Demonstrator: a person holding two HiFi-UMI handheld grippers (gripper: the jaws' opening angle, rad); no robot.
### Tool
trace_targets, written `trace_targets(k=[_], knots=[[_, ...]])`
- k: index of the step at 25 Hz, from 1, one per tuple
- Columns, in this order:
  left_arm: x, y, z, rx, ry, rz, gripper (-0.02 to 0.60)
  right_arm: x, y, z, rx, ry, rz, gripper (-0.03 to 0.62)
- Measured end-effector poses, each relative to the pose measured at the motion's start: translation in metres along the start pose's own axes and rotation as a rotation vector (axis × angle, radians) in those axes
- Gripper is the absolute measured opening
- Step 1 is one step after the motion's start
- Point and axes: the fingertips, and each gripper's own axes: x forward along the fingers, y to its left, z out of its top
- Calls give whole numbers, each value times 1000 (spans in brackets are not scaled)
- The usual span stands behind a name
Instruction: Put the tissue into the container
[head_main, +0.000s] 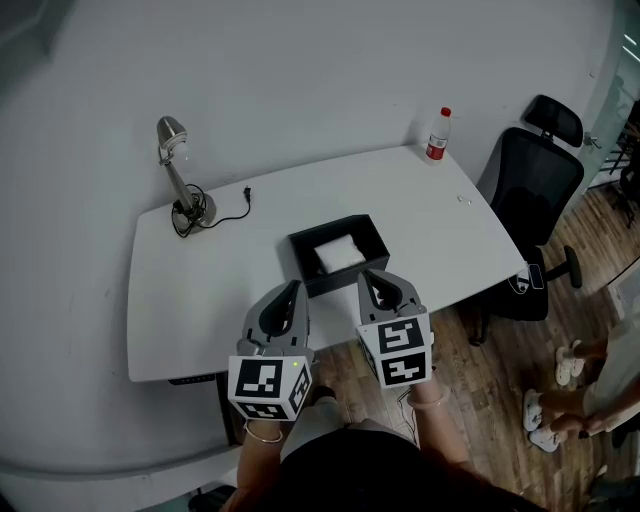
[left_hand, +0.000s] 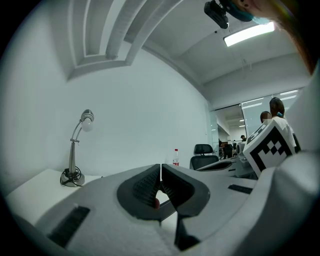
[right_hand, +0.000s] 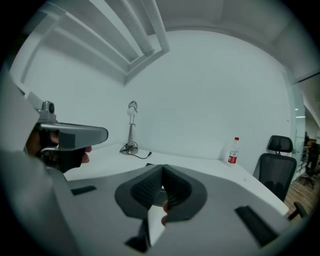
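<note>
A black open container (head_main: 334, 284) stands in the middle of the white table (head_main: 200, 290). A folded white tissue (head_main: 338, 252) lies inside it. My left gripper (head_main: 292, 288) hangs over the table's front edge, just left of and nearer than the container, with its jaws closed and nothing between them. My right gripper (head_main: 368, 274) is beside it, its tips over the container's front right corner, also shut and empty. The ribbed pads meet at the tips in the left gripper view (left_hand: 160, 167) and in the right gripper view (right_hand: 162, 168).
A silver desk lamp (head_main: 178, 175) with a black cable stands at the table's far left. A red-capped bottle (head_main: 437, 134) is at the far right corner. A black office chair (head_main: 535, 180) sits off the right end. A person's feet (head_main: 570, 365) show on the wooden floor.
</note>
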Motion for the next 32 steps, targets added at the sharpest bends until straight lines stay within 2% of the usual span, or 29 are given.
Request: trace_targets(k=[5, 21, 32], knots=[[-18, -21, 3, 14, -5, 7, 29, -28, -1, -1, -14, -29, -9, 20], [-68, -72, 12, 26, -24, 54, 29, -106, 5, 15, -37, -193, 51, 20], [-89, -102, 11, 37, -18, 77, 29, -142, 2, 4, -94, -234, 51, 20]])
